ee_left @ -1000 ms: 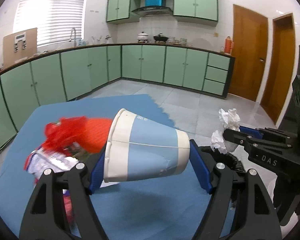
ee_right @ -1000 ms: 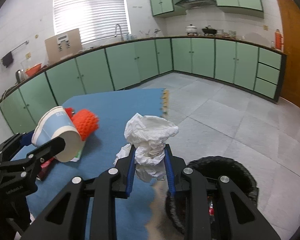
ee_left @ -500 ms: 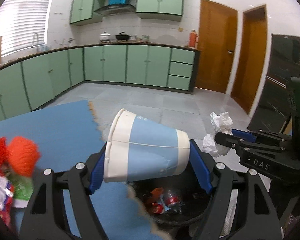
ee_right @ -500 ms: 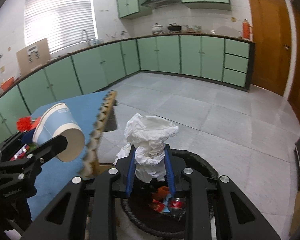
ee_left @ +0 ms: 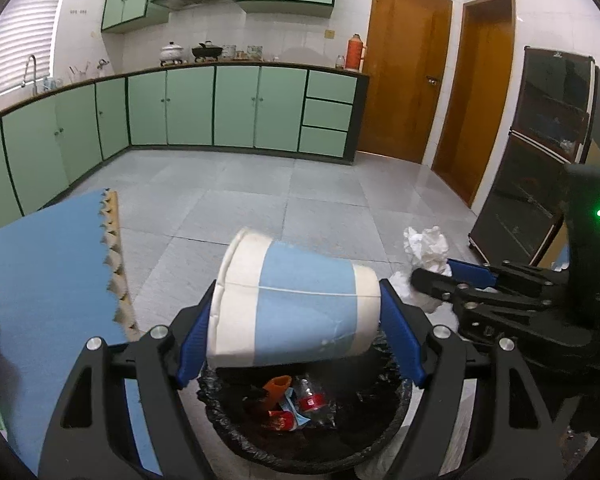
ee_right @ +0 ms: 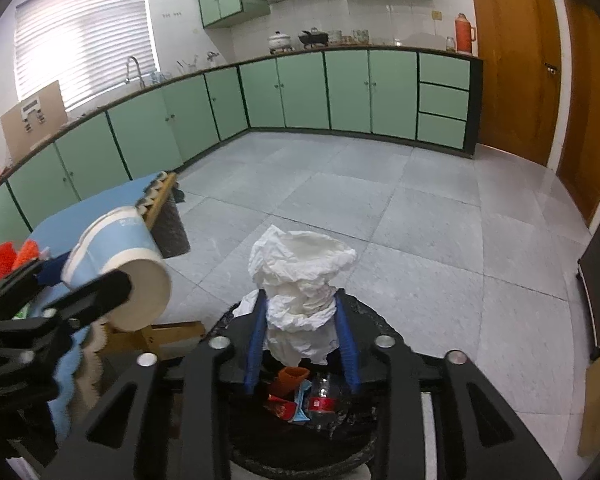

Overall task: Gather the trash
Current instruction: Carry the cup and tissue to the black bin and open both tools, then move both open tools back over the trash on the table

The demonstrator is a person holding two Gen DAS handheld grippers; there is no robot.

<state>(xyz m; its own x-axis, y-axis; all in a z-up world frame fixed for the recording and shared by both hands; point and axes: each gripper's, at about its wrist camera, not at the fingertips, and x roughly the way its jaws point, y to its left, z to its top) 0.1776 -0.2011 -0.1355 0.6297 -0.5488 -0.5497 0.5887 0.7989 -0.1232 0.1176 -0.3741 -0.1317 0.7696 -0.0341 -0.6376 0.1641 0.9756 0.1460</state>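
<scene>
A white and light-blue paper cup (ee_left: pixel 300 320) lies sideways, pinched end to end by my left gripper (ee_left: pixel 297 294), which is shut on it. It hangs over the black-bagged trash bin (ee_left: pixel 300 456). My right gripper (ee_right: pixel 300 300) holds a crumpled white tissue wad (ee_right: pixel 300 256) above the same bin (ee_right: pixel 364 312). Its jaws are opening, and the wad still sits between the blue pads (ee_right: pixel 346 340), touching both. The right wrist view shows the cup (ee_right: pixel 120 264) at left. Inside the bin lie a red-label bottle (ee_right: pixel 322 400), an orange scrap and wrappers.
The blue-covered table (ee_left: pixel 40 280) ends just left of the bin, with red and orange trash (ee_right: pixel 12 256) on it. Grey floor tiles (ee_right: pixel 420 220) stretch to green cabinets (ee_left: pixel 236 108). Wooden doors (ee_left: pixel 404 72) and a dark cabinet (ee_left: pixel 540 168) stand at right.
Both grippers have swung right, off the table, and now hang over the bin with cup and tissue. The right jaws stand slightly wider around the tissue.
</scene>
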